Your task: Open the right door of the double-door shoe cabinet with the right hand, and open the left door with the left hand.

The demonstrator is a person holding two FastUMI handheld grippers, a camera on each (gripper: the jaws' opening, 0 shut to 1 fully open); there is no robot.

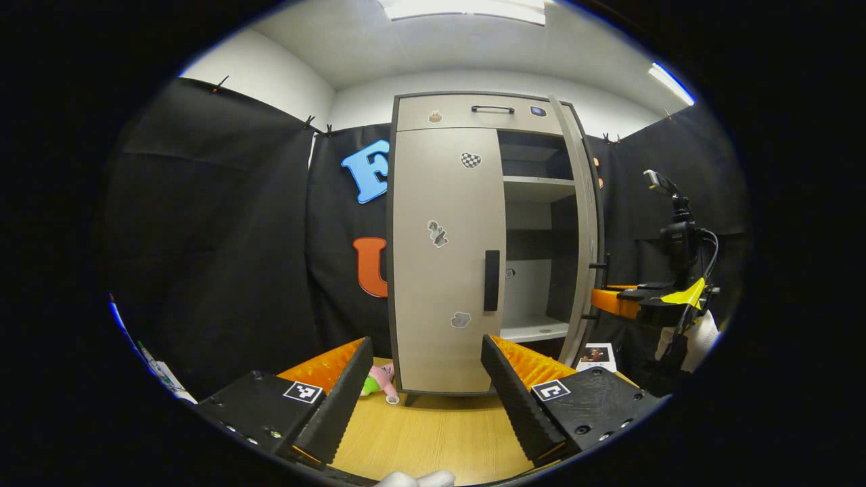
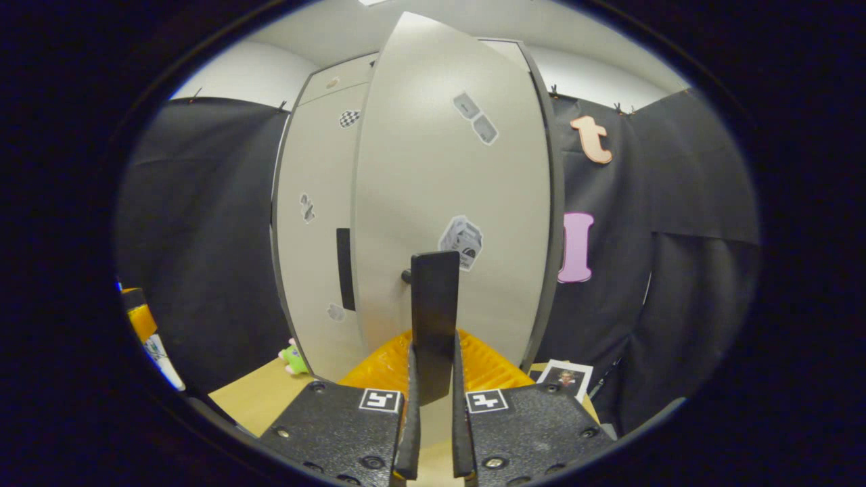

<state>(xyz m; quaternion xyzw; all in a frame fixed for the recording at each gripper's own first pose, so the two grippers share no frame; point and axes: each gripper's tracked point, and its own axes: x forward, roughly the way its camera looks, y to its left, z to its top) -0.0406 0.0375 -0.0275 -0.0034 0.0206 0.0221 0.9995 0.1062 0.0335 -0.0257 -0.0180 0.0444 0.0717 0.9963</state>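
- While the right door [image 2: 446, 176] of the shoe cabinet [image 1: 467, 111] stands well swung out, its handle [image 2: 433, 325] sits clamped between the fingers of the right gripper [image 2: 433, 399]; a pull off the hinge arc could, in my judgement, slip the handle out or rock the cabinet on the wooden tabletop [image 1: 433, 439].
- Risk two: the left door [image 1: 443, 257] is shut, and its handle [image 1: 492, 280] lies ahead of and above the right-hand finger of the left gripper [image 1: 423, 389]; a straight advance from this line would likely strike the door face rather than straddle the handle.
- Risk three: a small plush toy [image 1: 379, 382] lies at the cabinet's foot, just beyond the left-hand finger, and could be knocked on approach.
- Right gripper: fingers nearly together, both pressing the dark handle bar, which rises between them.
- Left gripper: fingers spread wide, holding and touching nothing.
- Open side reveals bare shelves [image 1: 538, 181].
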